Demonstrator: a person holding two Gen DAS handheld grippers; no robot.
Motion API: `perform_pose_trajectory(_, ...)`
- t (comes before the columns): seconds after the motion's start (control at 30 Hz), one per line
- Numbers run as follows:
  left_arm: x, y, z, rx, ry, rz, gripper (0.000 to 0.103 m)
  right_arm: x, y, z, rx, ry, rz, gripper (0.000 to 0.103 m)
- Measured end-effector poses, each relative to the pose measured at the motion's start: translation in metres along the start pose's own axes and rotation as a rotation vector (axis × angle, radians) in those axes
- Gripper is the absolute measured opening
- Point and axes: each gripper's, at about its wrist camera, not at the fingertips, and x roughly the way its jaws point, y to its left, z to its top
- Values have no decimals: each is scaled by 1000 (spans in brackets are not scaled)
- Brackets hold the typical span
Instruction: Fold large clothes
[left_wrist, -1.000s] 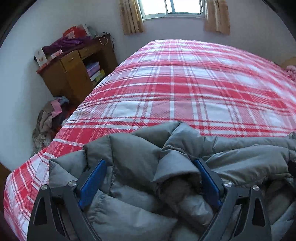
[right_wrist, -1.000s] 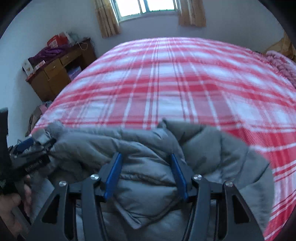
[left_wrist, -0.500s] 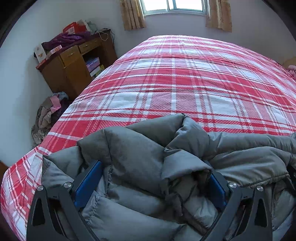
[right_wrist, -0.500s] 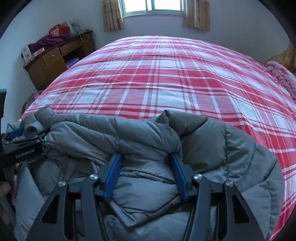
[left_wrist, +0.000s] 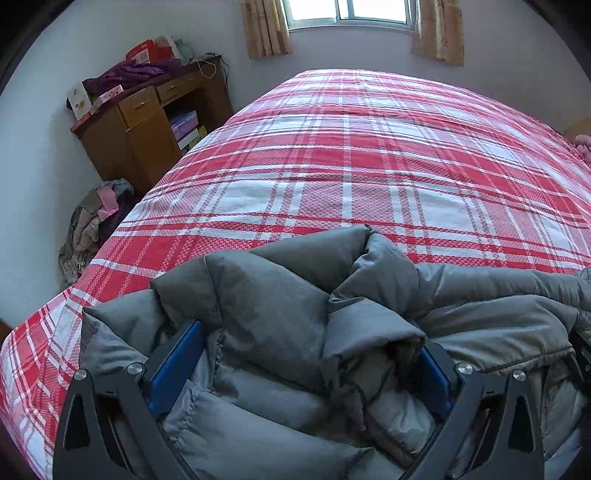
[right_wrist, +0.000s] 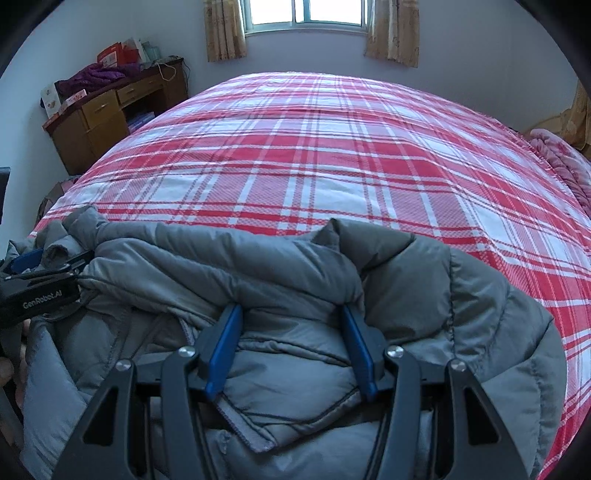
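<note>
Jacket (right_wrist: 295, 280), grey and quilted, is bunched at the near edge of the plaid bed (right_wrist: 317, 155), its long axis running crosswise between the two grippers. The right gripper (right_wrist: 291, 325) clasps a thick fold. The left gripper (left_wrist: 306, 354), at the jacket's other end, stands wide around padding, seemingly gripping it.

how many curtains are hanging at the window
2: the left curtain hangs at the window's left edge, the right curtain at its right edge. Both reach just below the sill; their tops are cut off by the frame.
</note>
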Motion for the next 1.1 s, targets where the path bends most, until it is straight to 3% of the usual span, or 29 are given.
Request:
perform_pose_trajectory(0.97,2,-1,4,16,13,8,102,3,5,2,-28,9,-29,60)
perform_pose_trajectory(1.03,-10,5,11,26,18,14,102,3,4,5,-41,22,-23,62)
perform_pose_trajectory(1.1,-42,19,15,10,-37,-4,102,-9,-3,9,-72,44,0,65)
